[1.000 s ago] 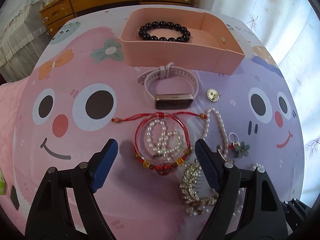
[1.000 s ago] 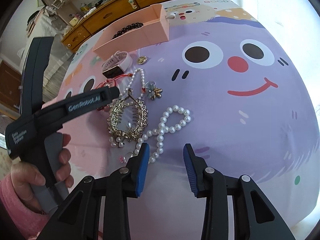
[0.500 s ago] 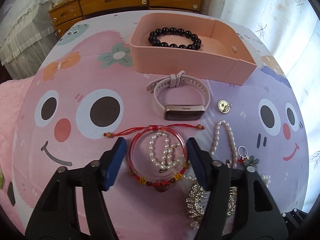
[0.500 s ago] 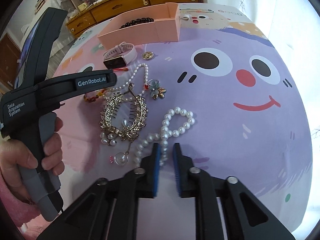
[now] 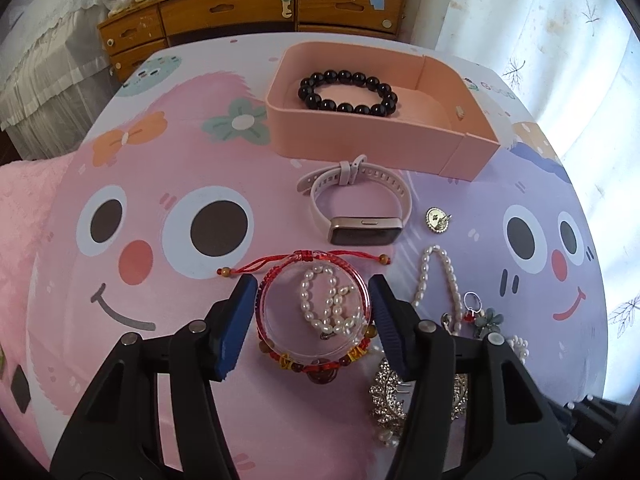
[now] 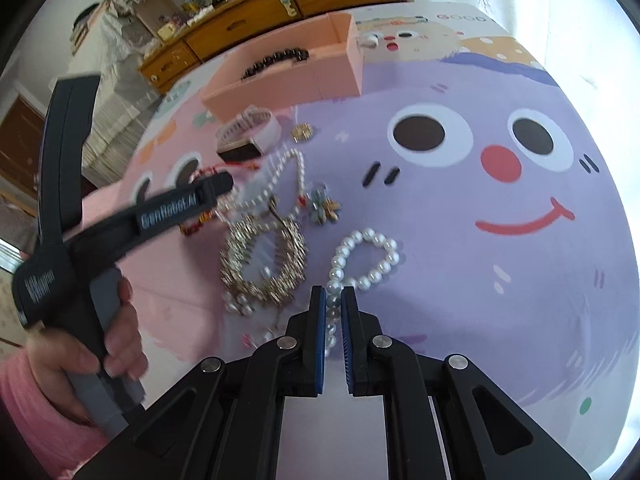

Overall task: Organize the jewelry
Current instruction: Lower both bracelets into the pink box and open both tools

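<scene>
My left gripper is open, its blue pads either side of a red beaded bangle with small pearls lying inside it. A pink tray holds a black bead bracelet. A pink smartwatch lies before the tray. My right gripper is shut on a large pearl necklace, whose loop lies just ahead on the cloth. The left gripper's body shows in the right wrist view.
A gold hair comb, a thin pearl strand, a gold pendant and a flower charm lie on the cartoon tablecloth. A wooden dresser stands behind the table.
My left gripper has moved forward and narrowed around the red bangle. My right gripper has closed from open onto the pearl necklace strand.
</scene>
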Demonstrator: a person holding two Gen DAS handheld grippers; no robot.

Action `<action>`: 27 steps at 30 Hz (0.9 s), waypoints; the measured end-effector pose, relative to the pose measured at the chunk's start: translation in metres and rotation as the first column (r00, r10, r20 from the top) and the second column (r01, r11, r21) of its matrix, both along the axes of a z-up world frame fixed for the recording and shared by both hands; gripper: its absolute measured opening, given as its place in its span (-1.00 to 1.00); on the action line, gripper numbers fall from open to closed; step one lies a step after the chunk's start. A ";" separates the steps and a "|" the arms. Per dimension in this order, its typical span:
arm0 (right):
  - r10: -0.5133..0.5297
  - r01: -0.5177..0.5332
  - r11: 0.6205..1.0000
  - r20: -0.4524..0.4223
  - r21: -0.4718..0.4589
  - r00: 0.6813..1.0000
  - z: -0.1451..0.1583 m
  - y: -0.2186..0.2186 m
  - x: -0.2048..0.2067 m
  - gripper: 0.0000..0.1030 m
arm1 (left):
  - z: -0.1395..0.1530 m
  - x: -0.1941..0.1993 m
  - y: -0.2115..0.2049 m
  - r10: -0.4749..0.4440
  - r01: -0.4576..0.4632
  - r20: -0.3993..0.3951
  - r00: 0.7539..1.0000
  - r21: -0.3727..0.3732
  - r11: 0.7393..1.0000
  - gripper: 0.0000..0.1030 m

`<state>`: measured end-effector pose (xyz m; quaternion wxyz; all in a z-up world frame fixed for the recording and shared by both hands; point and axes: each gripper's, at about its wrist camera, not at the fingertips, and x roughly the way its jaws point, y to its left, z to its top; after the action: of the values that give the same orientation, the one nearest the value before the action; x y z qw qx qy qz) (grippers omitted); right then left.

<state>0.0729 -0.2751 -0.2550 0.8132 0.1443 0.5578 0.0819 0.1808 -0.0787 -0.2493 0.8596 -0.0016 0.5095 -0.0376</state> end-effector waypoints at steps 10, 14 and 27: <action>0.041 -0.042 0.999 0.123 0.010 0.992 0.055 0.000 0.038 -0.86 | 0.047 0.003 -0.005 -0.035 0.036 0.055 0.998 -0.031 0.999 0.06; 0.078 -0.078 0.997 0.201 -0.011 0.976 0.083 0.007 0.054 -0.86 | 0.070 0.009 -0.012 -0.078 0.082 0.090 0.993 -0.046 0.996 0.06; 0.206 -0.173 0.979 0.480 -0.112 0.853 0.157 0.032 0.128 -0.86 | 0.136 0.051 -0.030 -0.103 0.084 0.305 0.947 0.077 0.993 0.06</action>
<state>0.2013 -0.2433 -0.0982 0.9198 0.0370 0.3479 0.1774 0.2318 -0.1086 -0.1134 0.9254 0.0556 0.3697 -0.0621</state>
